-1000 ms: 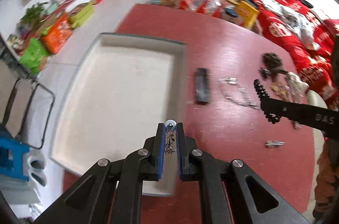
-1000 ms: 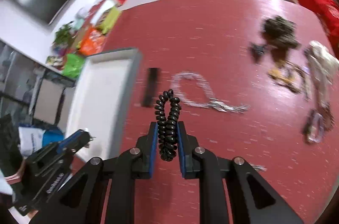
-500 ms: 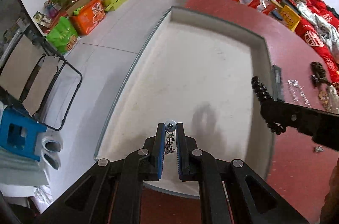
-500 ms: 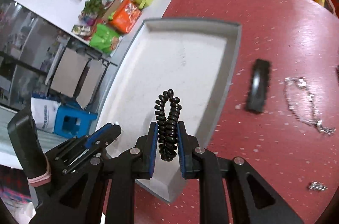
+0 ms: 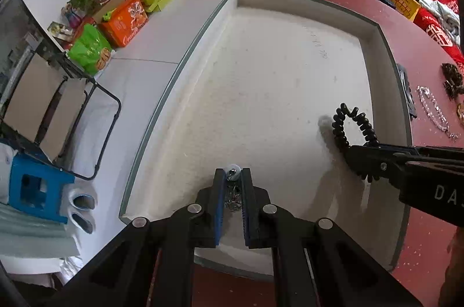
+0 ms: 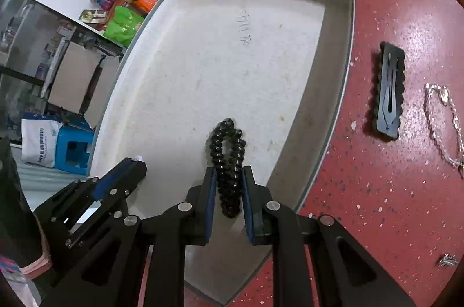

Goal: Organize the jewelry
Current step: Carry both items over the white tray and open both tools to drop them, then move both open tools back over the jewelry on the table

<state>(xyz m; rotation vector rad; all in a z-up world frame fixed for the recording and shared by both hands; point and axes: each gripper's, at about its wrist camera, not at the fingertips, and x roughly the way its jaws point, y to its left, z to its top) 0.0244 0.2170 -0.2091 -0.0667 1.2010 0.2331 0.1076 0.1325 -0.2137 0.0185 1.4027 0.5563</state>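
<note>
Only the right wrist view shows the hair clip's (image 6: 390, 92) metal clasp, apparently.

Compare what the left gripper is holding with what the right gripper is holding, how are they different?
The left gripper pinches a small earring with a pale bead; the right gripper clamps a black spiral hair tie.

The earring barely pokes past the fingertips; the hair tie loops well beyond them.

The earring looks thin and metallic; the hair tie is a thick coil.

Both hang over the white tray.
</note>
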